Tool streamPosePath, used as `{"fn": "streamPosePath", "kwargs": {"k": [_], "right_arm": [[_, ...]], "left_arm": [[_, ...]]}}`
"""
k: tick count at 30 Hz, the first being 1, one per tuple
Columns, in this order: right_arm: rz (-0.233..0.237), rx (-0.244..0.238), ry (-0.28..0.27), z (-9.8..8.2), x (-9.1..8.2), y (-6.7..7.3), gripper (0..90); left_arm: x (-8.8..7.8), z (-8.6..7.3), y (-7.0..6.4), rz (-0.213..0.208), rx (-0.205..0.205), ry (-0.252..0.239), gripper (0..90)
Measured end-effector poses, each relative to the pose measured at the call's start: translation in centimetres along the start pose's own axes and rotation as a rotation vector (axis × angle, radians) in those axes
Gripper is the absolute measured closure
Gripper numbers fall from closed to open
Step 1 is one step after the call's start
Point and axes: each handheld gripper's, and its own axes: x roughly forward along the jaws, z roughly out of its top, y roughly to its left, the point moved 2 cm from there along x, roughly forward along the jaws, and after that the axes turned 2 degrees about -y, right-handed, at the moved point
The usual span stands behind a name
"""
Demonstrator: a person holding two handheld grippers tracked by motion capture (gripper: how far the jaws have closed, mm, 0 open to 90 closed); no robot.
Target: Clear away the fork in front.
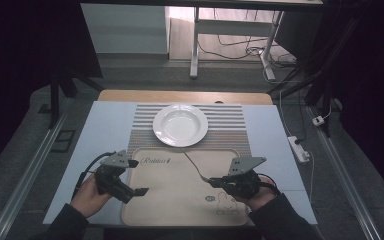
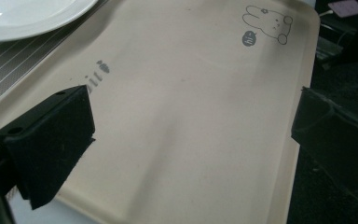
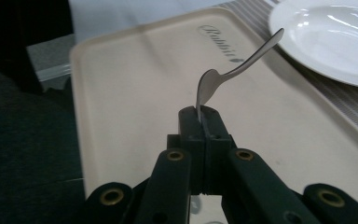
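My right gripper (image 1: 214, 182) (image 3: 200, 114) is shut on the broad end of a metal spoon (image 1: 195, 164) (image 3: 235, 72). The spoon's thin handle slants up and away toward a white deep plate (image 1: 180, 125) (image 3: 335, 37). The plate sits on a striped placemat (image 1: 230, 125) behind a beige tray (image 1: 180, 205) (image 3: 135, 84). The spoon hangs over the tray's right half. My left gripper (image 1: 138, 176) (image 2: 191, 116) hovers over the tray's left edge, open, jaws wide apart with nothing between them. In the left gripper view the tray (image 2: 191, 70) spreads under the jaws and the plate (image 2: 23, 16) lies at top left.
A pale blue cover (image 1: 100, 135) lies over the table beneath tray and placemat. A rabbit drawing (image 1: 227, 204) marks the tray's near right corner. A white power strip (image 1: 299, 149) lies on the floor off the right side. Table legs and cables (image 1: 240, 45) stand beyond.
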Motion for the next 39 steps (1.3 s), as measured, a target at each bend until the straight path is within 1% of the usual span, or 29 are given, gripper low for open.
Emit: {"fn": "streamPosePath", "kwargs": {"k": [3,5,10,13,15,16,19,20,22,24,27,31,32,33,34,35,37,39], "right_arm": [[0.037,0.001,-0.004,0.0,0.2,0.6,90.0],[0.056,0.001,0.000,0.0,0.3,0.9,90.0],[0.108,-0.008,0.007,-0.1,0.5,1.7,90.0],[0.141,-0.018,0.019,0.0,0.7,2.1,90.0],[0.153,-0.027,0.020,0.0,0.8,2.4,90.0],[0.161,-0.035,0.021,0.0,0.9,2.5,90.0],[0.173,-0.036,0.019,0.2,1.0,2.7,90.0],[0.176,-0.040,0.017,0.2,1.0,2.7,90.0],[0.179,-0.041,0.015,0.2,1.0,2.8,90.0],[0.179,-0.042,0.014,0.3,0.9,2.8,90.0],[0.186,-0.045,0.010,0.4,0.9,2.9,90.0],[0.194,-0.056,0.008,0.5,0.9,3.0,90.0],[0.198,-0.057,0.008,0.5,0.8,3.1,90.0],[0.203,-0.060,0.007,0.6,0.8,3.1,90.0],[0.206,-0.062,0.007,0.6,0.8,3.2,90.0],[0.207,-0.067,0.008,0.6,0.8,3.2,90.0],[0.212,-0.073,0.007,0.6,0.8,3.2,90.0],[0.218,-0.076,0.007,0.6,0.8,3.3,90.0]], "left_arm": [[0.6,0.6,0.2,-0.002,0.034,0.013,0.0],[1.0,1.0,0.3,-0.013,0.057,0.021,0.0],[1.7,1.7,0.8,-0.054,0.120,0.041,0.0],[2.0,2.2,1.0,-0.081,0.168,0.053,0.0],[2.4,2.7,1.2,-0.098,0.195,0.064,0.0],[2.7,3.0,1.2,-0.105,0.214,0.071,0.0],[3.5,3.8,1.2,-0.125,0.280,0.105,0.0],[3.8,4.1,1.2,-0.129,0.308,0.118,0.0],[4.5,4.6,1.0,-0.154,0.362,0.138,0.0],[5.3,5.0,0.8,-0.187,0.394,0.153,0.0],[6.3,5.6,0.7,-0.197,0.447,0.182,0.5],[7.2,6.3,0.5,-0.239,0.507,0.195,5.0],[7.3,6.5,0.6,-0.247,0.536,0.206,7.3],[7.4,6.6,0.5,-0.254,0.545,0.209,9.5],[7.4,6.8,0.5,-0.263,0.570,0.223,11.8],[7.5,6.8,0.4,-0.268,0.580,0.227,15.3],[7.5,7.0,0.3,-0.277,0.633,0.250,23.9],[7.4,7.1,0.2,-0.283,0.664,0.257,31.0]]}}
